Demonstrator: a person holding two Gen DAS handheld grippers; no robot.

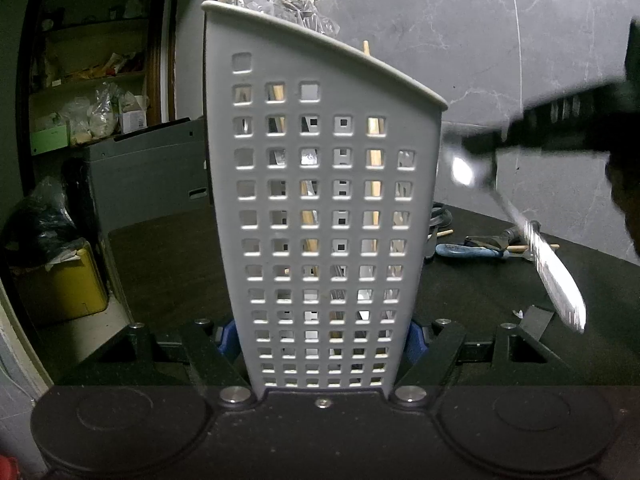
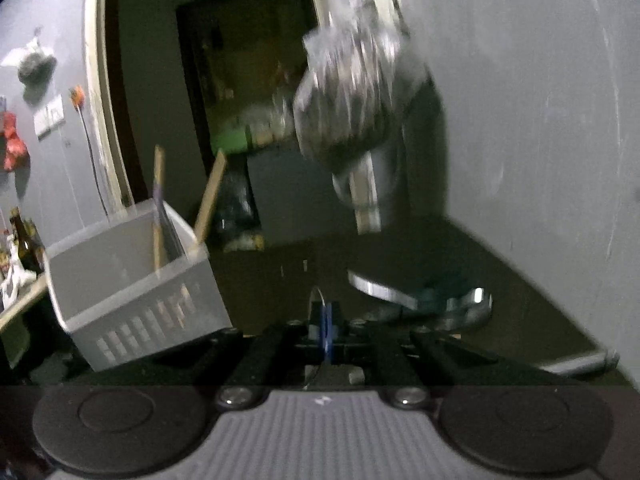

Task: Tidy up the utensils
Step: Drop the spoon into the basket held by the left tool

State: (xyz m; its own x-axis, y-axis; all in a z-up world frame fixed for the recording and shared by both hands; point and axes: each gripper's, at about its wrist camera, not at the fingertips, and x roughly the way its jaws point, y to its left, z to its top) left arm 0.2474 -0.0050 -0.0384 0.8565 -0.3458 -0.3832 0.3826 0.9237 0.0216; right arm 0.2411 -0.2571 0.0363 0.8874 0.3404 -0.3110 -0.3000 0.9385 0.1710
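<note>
Left tongs (image 1: 323,336) clamp the white holder (image 1: 320,200) at its base, centre of frame — steadying it upright so utensils can drop in; wooden sticks show through its holes. Right tongs (image 2: 325,332) pinched tight on a metal utensil (image 1: 544,264), which hangs slanting at right of the left view — likely bound for the holder. More utensils (image 1: 472,249) lie on the dark counter (image 1: 480,300) behind.

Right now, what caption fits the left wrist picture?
Left gripper clamps the white holed caddy while the right gripper carries a shiny knife.
</note>
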